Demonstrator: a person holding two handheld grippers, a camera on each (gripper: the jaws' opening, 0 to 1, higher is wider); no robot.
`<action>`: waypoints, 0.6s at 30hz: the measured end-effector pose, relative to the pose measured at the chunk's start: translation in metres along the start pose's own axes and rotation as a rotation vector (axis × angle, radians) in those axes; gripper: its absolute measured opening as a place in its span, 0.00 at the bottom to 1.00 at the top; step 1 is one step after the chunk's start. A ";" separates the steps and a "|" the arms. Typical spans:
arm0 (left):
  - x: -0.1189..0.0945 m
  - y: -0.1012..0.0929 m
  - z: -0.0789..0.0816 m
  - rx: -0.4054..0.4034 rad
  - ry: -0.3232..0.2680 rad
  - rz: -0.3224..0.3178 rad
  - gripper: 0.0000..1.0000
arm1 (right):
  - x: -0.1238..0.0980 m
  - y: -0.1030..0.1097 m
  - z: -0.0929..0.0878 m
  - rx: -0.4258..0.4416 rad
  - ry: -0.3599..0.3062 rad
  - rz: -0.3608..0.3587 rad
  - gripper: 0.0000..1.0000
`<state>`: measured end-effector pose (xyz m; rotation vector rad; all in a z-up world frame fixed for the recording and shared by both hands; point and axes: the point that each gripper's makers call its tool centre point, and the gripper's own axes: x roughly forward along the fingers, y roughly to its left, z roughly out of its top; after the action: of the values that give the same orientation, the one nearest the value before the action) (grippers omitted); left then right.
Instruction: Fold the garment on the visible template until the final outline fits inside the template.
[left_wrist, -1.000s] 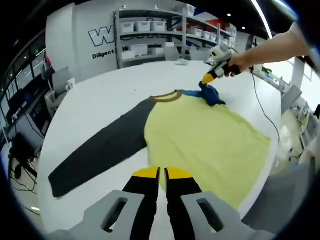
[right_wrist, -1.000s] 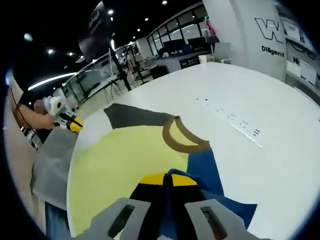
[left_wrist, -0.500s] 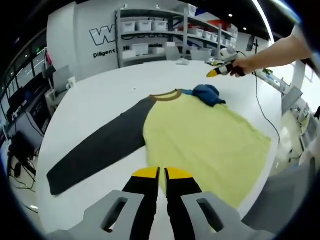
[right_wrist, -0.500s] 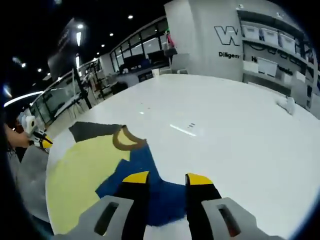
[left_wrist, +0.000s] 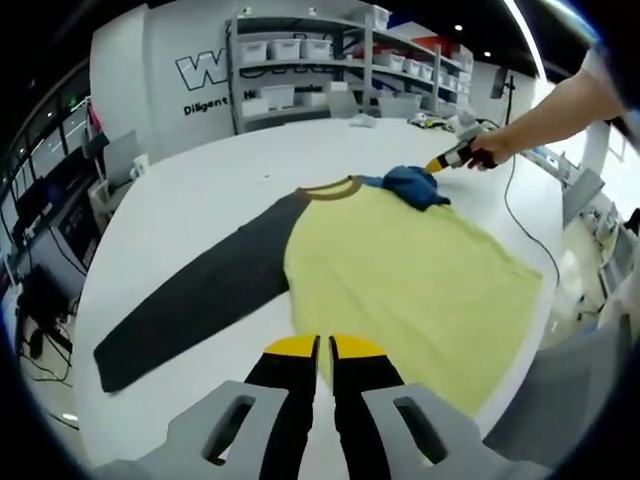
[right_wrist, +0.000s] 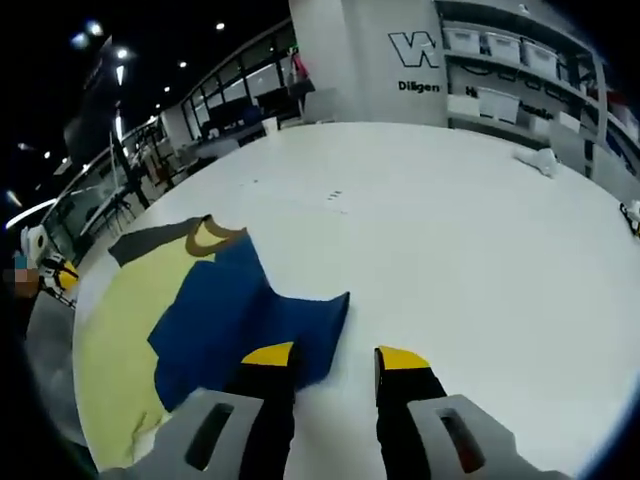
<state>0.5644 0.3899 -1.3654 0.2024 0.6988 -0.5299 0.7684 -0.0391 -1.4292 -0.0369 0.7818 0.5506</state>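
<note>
Garment (left_wrist: 400, 270) lies on table (left_wrist: 200, 200), shelves (left_wrist: 310, 60) behind.

A broad white tabletop (left_wrist: 200, 190) spans the middle of both views. In the left gripper view, grey metal shelving with white storage bins (left_wrist: 300, 60) stands at upper centre beside a white wall with dark lettering (left_wrist: 205, 85). In the right gripper view, dark glazed windows (right_wrist: 235, 100) and small ceiling lights (right_wrist: 100, 50) fill the upper left.

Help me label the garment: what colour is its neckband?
The neckband is olive-brown, clearest in the left gripper view, between the dark grey sleeve and the blue one.
</note>
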 end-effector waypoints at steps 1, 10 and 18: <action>-0.001 0.000 0.000 -0.001 0.000 0.001 0.05 | 0.002 0.000 0.000 -0.011 0.006 -0.008 0.25; -0.003 0.003 -0.001 -0.013 -0.002 0.018 0.04 | 0.006 0.009 -0.002 -0.125 0.034 -0.031 0.00; -0.003 0.001 0.003 -0.014 -0.023 0.012 0.04 | -0.030 -0.005 0.004 -0.003 -0.065 -0.146 0.00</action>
<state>0.5646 0.3904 -1.3610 0.1874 0.6785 -0.5147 0.7564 -0.0565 -1.4072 -0.0778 0.7087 0.4124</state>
